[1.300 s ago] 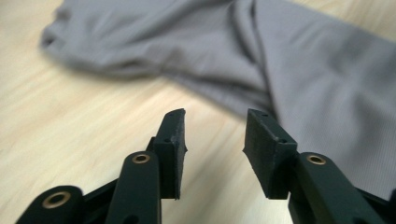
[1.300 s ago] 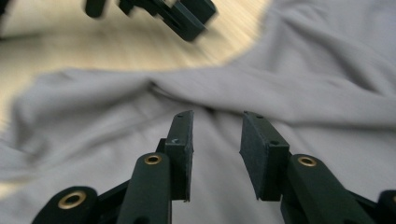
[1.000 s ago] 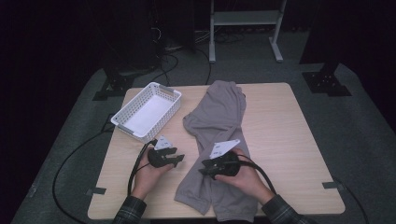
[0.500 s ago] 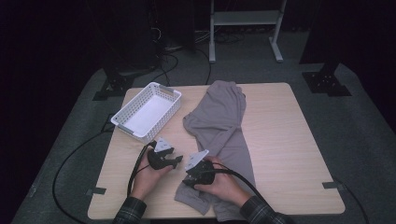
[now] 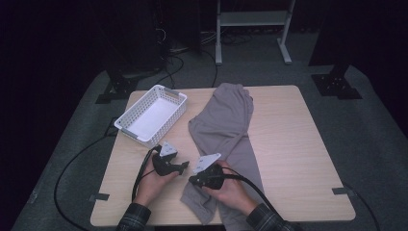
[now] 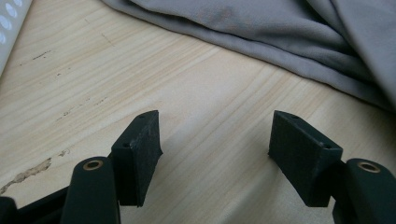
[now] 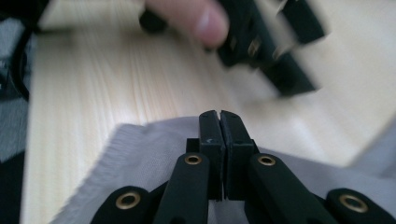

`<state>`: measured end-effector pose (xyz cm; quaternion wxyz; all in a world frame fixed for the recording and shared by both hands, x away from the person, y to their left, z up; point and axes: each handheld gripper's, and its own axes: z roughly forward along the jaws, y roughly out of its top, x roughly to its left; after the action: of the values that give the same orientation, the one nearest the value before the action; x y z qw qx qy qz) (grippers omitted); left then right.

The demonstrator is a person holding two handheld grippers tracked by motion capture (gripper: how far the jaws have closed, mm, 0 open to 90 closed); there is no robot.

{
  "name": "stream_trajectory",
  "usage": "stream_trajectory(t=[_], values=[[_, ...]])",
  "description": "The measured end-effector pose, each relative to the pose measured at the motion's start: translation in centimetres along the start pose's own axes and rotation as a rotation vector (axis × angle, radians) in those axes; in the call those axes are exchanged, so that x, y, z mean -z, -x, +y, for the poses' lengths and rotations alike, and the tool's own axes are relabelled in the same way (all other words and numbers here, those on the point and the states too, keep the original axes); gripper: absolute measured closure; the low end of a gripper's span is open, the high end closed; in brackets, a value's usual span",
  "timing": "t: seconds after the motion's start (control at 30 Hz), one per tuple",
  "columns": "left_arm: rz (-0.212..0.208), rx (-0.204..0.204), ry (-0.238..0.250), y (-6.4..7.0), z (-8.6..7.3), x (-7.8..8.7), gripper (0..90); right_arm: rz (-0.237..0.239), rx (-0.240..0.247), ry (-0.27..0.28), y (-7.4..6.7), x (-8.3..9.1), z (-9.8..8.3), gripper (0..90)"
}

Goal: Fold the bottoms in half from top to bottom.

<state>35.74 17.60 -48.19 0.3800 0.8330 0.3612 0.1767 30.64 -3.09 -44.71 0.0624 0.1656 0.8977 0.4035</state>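
The grey trousers (image 5: 226,130) lie lengthwise down the wooden table (image 5: 298,159), waist end far from the person, leg ends at the near edge; that long axis runs roughly in line with the person's reach, so the cloth is handled from its near end.

The right gripper (image 5: 192,181) sits over the near hem of the left-lying leg; its jaws have just been closing and now stand pressed together, and in the right gripper view (image 7: 219,116) the grey cloth lies under and behind the tips with its hem edge just ahead of them; whether any fold is caught between the pads I cannot tell, since no cloth shows in the seam between them.

The left gripper (image 5: 184,167) hovers over bare wood just beside that leg; its jaws have just been opening and stand apart with nothing between them. In the left gripper view (image 6: 215,140) the trousers (image 6: 280,42) lie ahead of the jaws and off to their right, apart from both pads; the edge of the cloth runs slantwise across the line of the jaws, nearer the right pad than the left. The white basket (image 5: 151,115) stands farther off, beyond this gripper.

Of the two, the right gripper is much the nearer to the cloth; my judgement is that the left must go forward and to its right to meet the leg's edge.
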Motion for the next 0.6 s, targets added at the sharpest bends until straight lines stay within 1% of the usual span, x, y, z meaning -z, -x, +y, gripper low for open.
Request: stream_trajectory(t=[0.03, 0.1, 0.17, 0.23, 0.3, 0.4, 0.47, 0.57, 0.6], values=[[0.0, 0.0, 0.0, 0.0, 0.0, 0.0, 32.7, 0.006, -0.003, 0.018, 0.0, 0.7, 0.2, 87.6], [0.0, 0.0, -0.003, 0.0, 0.0, 0.0, 32.7, -0.007, 0.003, 0.054, 0.0, 2.3, 0.3, 87.7], [0.0, 0.0, -0.003, 0.0, 0.0, 0.0, 32.7, -0.007, -0.012, 0.093, 0.0, 4.2, 0.0, 87.7], [0.0, 0.0, -0.003, 0.0, 0.0, 0.0, 32.7, -0.016, -0.014, 0.113, 0.0, 5.6, -0.5, 87.8], [0.001, 0.001, -0.002, 0.0, 0.0, 0.0, 32.7, -0.029, -0.016, 0.131, 0.0, 7.3, -1.3, 87.8], [0.001, 0.0, -0.002, 0.0, 0.0, 0.0, 32.7, -0.041, -0.024, 0.147, 0.2, 9.3, -2.7, 87.8], [0.001, 0.0, -0.003, 0.0, 0.0, 0.0, 32.7, -0.048, -0.035, 0.147, 0.3, 10.2, -3.7, 87.8], [0.002, 0.001, -0.002, 0.0, 0.0, 0.0, 32.7, -0.038, -0.062, 0.153, 0.6, 11.7, -5.4, 87.8], [0.002, 0.001, -0.002, 0.0, 0.0, 0.0, 32.7, -0.045, -0.071, 0.15, 0.7, 12.1, -6.0, 87.8]])
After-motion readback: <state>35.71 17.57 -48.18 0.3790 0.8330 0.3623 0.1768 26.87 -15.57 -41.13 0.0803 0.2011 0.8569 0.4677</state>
